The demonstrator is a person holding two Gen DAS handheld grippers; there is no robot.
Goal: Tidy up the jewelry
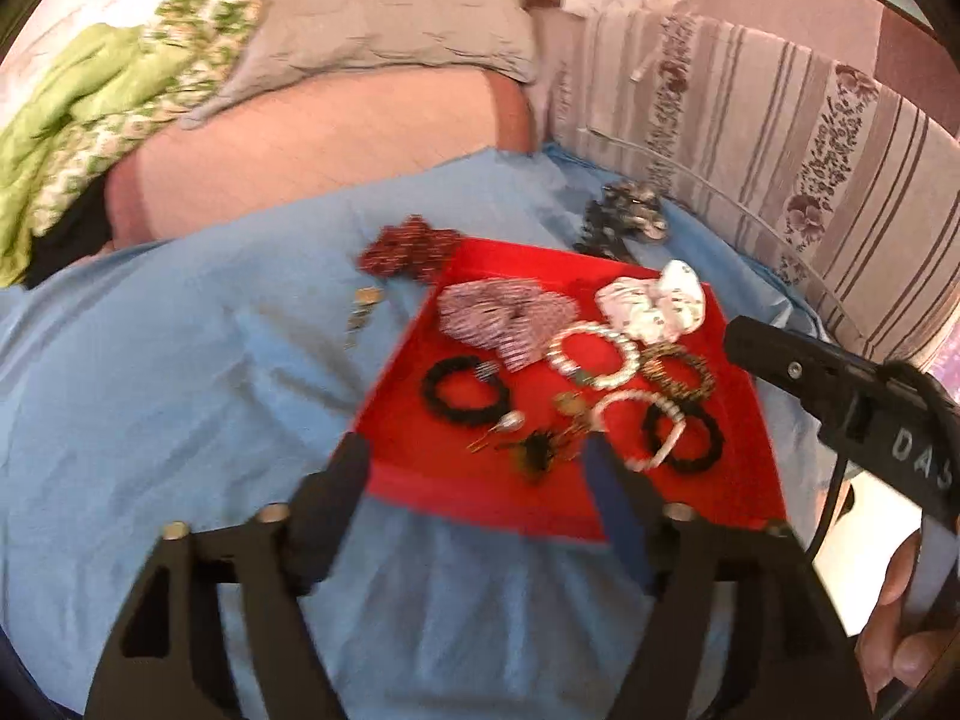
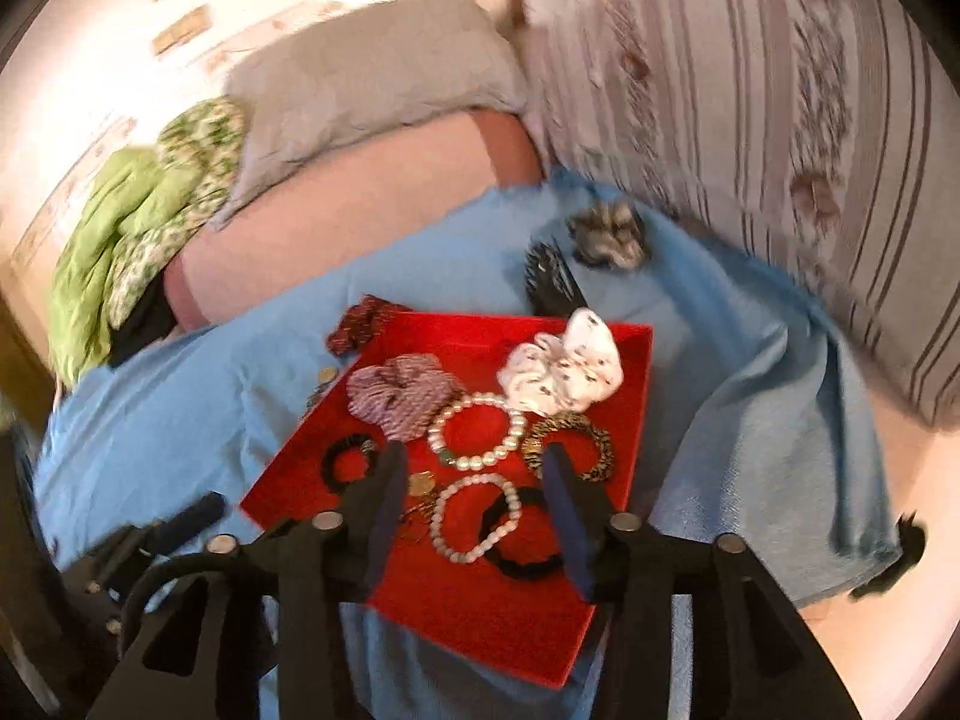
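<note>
- We've got a red tray (image 1: 420, 483) sitting on a blue cloth (image 1: 180, 420) spread over what looks like a bed, with a grey pillow (image 1: 384, 6) and a striped floral cushion (image 1: 780, 138) behind it.
- In the tray: a pink striped scrunchie (image 2: 402, 396) at the back left and a white spotted scrunchie (image 2: 564, 375) at the back right.
- Just in front of those, a big pearl bracelet (image 2: 480, 432) lies next to a leopard-print hair tie (image 2: 570, 447).
- Closer to us, a smaller pearl bracelet (image 2: 474, 519) overlaps a black hair tie (image 2: 522, 540), and another black hair tie (image 1: 465, 390) sits on the left side of the tray.
- A few small gold bits and an earring-type piece (image 1: 510, 423) lie near the front middle, too blurry to call exactly.
- Still outside the tray on the cloth: a dark red scrunchie (image 1: 408, 252) touching the back left corner, a grey patterned scrunchie (image 2: 609, 234) with a black comb-like clip (image 2: 555, 279) further back, and some small metal pieces (image 1: 363, 312) off to the left.
- Our left gripper (image 1: 480, 468) hangs over the tray's front edge, fingers spread wide with nothing between them.
- Our right gripper (image 2: 474, 480) hovers over the bracelets, fingers apart too, not pinching anything.
- A hand (image 1: 900, 618) shows at the right edge of the left wrist view, holding the right gripper.
</note>
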